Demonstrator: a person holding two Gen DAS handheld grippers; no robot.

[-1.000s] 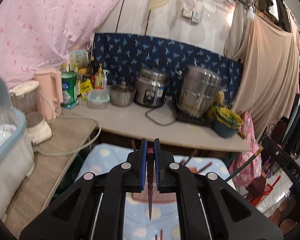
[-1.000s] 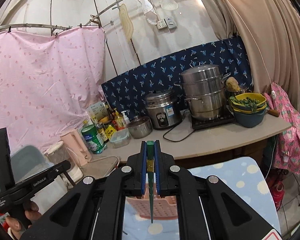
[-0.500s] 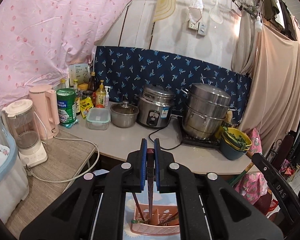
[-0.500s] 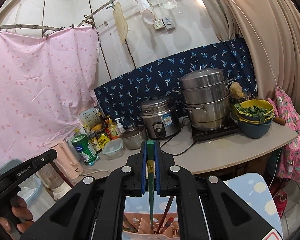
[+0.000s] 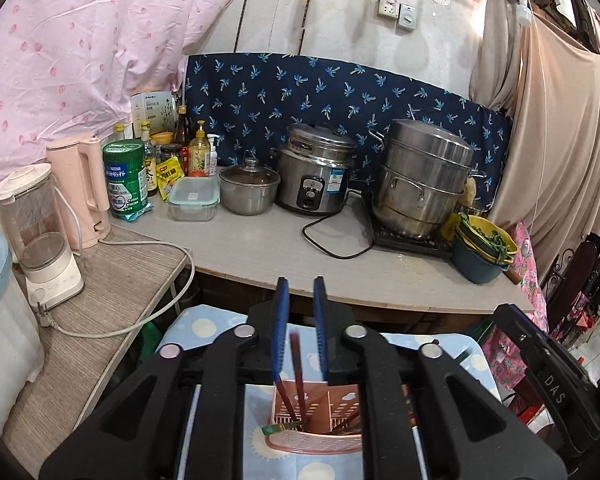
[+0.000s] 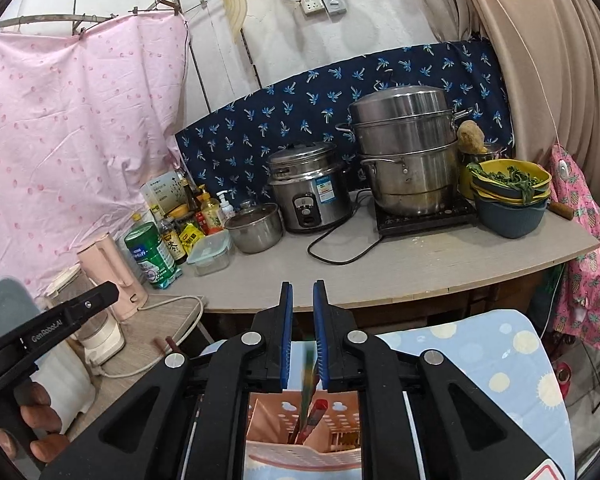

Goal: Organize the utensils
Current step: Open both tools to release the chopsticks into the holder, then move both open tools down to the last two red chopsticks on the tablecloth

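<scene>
A pink utensil holder (image 5: 312,420) stands on a dotted blue cloth (image 6: 500,360), directly below both tools. The left gripper (image 5: 299,316) has just been opening; a dark red chopstick (image 5: 298,364) hangs loose between its pads. The right gripper (image 6: 302,320) likewise frees a green chopstick (image 6: 309,372). The drop-in step seems underway; next, both lift clear.

Holder (image 5: 320,412) salmon pink with punched holes; chopstick (image 5: 298,364) dark red-brown, the other chopstick (image 6: 309,372) green with a yellow band, blurred. Left gripper (image 5: 300,320) and right gripper (image 6: 301,320) black with blue pads, cloth (image 6: 500,360) pale blue with cream dots and yellow suns. Backdrop (image 5: 340,92) navy with light-blue palm print, sheet (image 5: 80,40) pink with darker pink spots, pot (image 5: 420,176) and cooker (image 5: 316,176) bare steel, desk (image 5: 260,248) grey, can (image 5: 125,176) green.
</scene>
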